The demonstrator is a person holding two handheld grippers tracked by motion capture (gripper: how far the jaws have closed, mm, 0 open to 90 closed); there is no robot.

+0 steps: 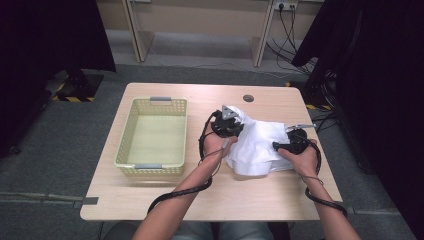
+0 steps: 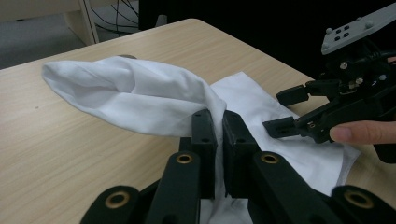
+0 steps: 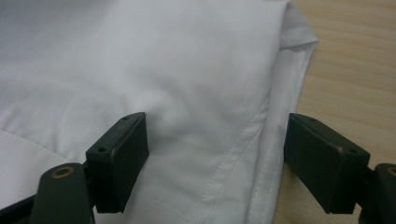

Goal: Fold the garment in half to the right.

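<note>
Folding was under way: my left hand-held gripper (image 2: 218, 128) pinched a raised fold of the white shirt (image 1: 260, 142) on the tabletop (image 1: 150, 197); my right hand-held gripper (image 3: 217, 158) straddled its hem, jaws wide, needing to close next.

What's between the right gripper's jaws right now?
White cloth: the right gripper stands open over a seamed edge, pads not pressing it, as the right gripper view shows.

My table (image 1: 150, 200) is pale wood with rounded corners and a round grey cap (image 1: 248, 98) near its far edge. On it, left of centre in the frame, sits my yellow basket (image 1: 126, 140); right of centre lies my white cloth (image 1: 260, 145), partly lifted
</note>
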